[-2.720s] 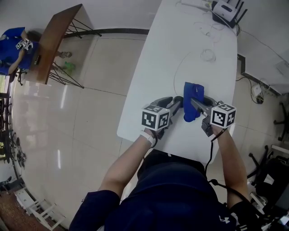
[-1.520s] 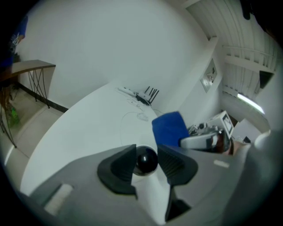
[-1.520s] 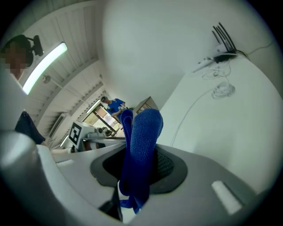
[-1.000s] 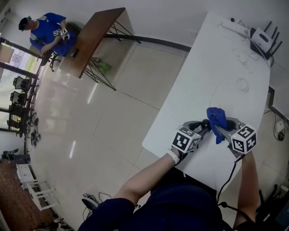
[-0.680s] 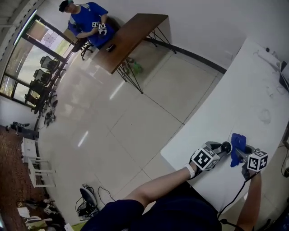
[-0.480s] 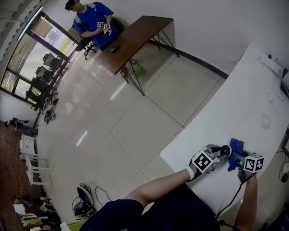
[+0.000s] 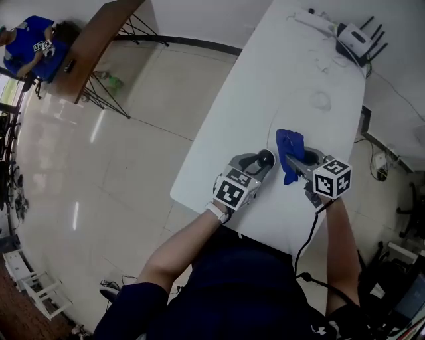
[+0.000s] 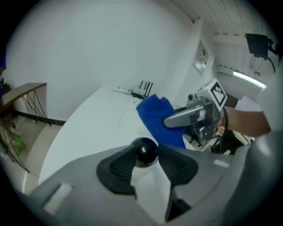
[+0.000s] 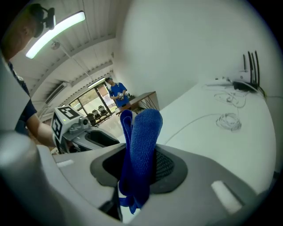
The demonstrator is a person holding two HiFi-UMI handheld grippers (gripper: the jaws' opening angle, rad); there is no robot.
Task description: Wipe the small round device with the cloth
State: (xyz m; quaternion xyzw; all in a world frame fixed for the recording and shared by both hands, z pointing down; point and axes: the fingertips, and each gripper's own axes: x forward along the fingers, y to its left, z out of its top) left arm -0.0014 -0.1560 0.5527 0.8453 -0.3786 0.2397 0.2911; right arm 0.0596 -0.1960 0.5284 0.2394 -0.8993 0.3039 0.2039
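Device (image 8: 144, 149) between left gripper (image 8: 145, 155) jaws | cloth (image 9: 144, 132) between right gripper (image 9: 141, 164) jaws

A white table (image 7: 232, 146) carries a router (image 7: 350, 41), a power strip (image 7: 311, 16) and coiled cable (image 7: 321, 101).

From above, the cloth (image 7: 290, 151) hides the right gripper's (image 7: 295, 161) tips; the brown desk (image 7: 99, 36) runs off the top edge, a dark thing (image 7: 70, 65) on it too small to tell.
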